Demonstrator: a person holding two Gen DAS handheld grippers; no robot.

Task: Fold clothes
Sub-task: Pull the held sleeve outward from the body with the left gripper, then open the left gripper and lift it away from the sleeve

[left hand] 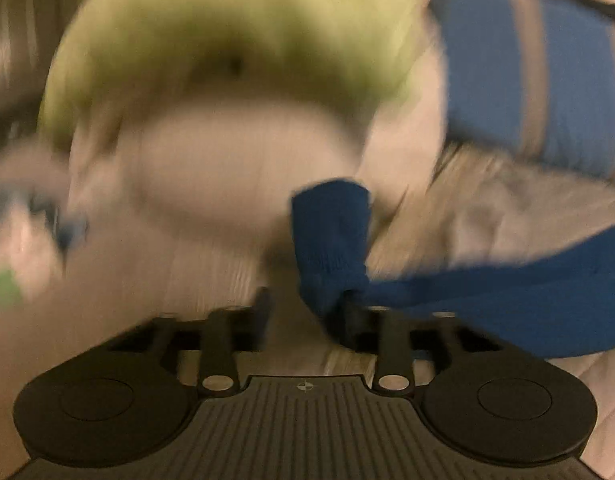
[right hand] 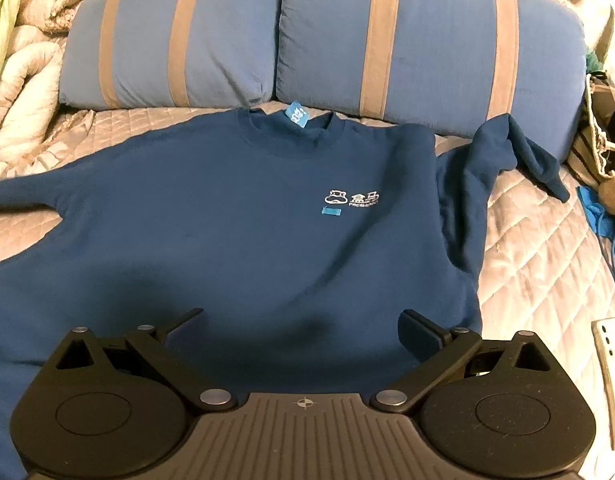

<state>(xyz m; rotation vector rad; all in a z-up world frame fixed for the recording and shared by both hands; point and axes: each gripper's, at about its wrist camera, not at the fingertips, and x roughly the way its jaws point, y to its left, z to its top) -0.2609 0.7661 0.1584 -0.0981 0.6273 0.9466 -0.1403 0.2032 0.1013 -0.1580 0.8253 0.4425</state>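
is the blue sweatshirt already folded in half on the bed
No, the dark blue sweatshirt lies spread flat, front up, on the quilted bedspread, its logo and collar showing and one sleeve stretched out sideways.

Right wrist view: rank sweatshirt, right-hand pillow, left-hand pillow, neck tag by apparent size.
1. sweatshirt, largest, though also nearest the camera
2. right-hand pillow
3. left-hand pillow, looks somewhat smaller than the other; fisheye warping makes this unsure
4. neck tag, smallest
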